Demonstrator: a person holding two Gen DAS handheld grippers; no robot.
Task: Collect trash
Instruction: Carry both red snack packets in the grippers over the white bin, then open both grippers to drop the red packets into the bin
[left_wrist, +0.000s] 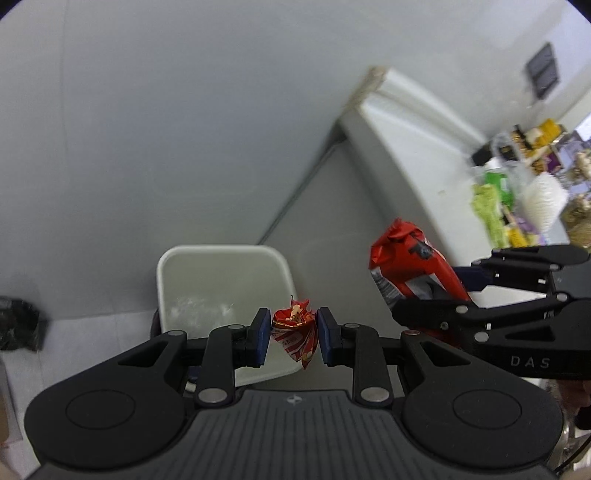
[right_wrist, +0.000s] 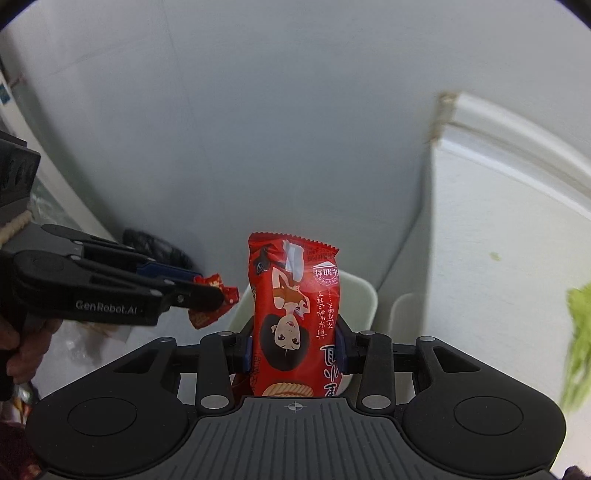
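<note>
A home corner: plain walls, a white bin (left_wrist: 221, 280) on the floor, and a white counter (left_wrist: 417, 155) crowded with packets (left_wrist: 517, 184).

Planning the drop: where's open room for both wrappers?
Open: white bin interior, bordered by its rim, only pale scraps at bottom. Grey floor strip between bin and white cabinet is bare. Crowded: cluttered cabinet top; black bag left.

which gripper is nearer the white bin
Left, judging by its camera. The left gripper, clamping a small wrapper, is over the bin; the right gripper with its red packet is off to one side.
</note>
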